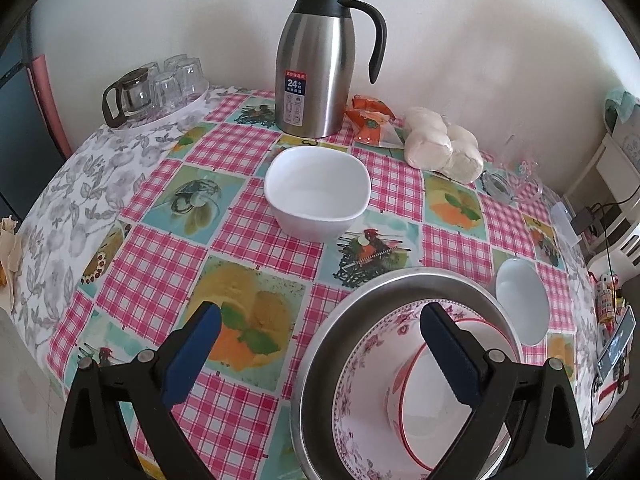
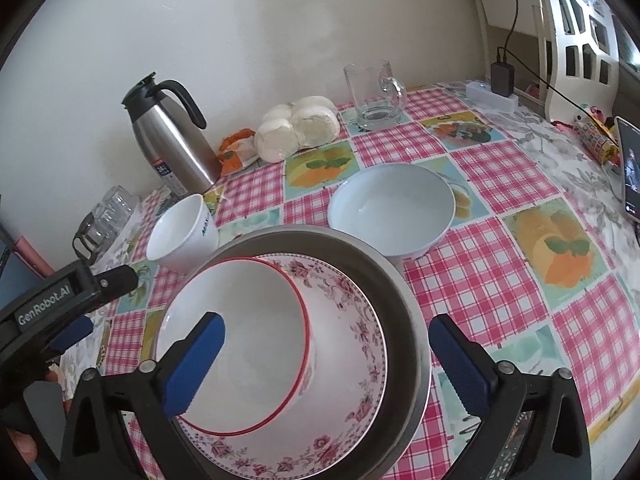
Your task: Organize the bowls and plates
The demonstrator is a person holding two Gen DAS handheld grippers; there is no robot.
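A metal basin (image 2: 404, 304) holds a floral plate (image 2: 356, 320), and a red-rimmed white bowl (image 2: 248, 340) lies tilted in that plate. My right gripper (image 2: 326, 360) hangs open over this stack, one finger above the bowl's inside and the other beyond the basin's rim. In the left wrist view my left gripper (image 1: 320, 356) is open too. Its right finger is over the floral plate (image 1: 368, 352), its left over the tablecloth. A squarish white bowl (image 1: 316, 192) stands behind the basin (image 1: 332, 320). A round white bowl (image 2: 392, 212) stands apart on the other side.
A steel thermos jug (image 1: 320, 60) stands at the back by the wall, with orange packets (image 1: 370, 120) and a bag of white buns (image 1: 440, 148) beside it. A tray of glass cups (image 1: 160, 88) is back left. A glass mug (image 2: 376, 96) and a phone (image 2: 630, 168) sit to the right.
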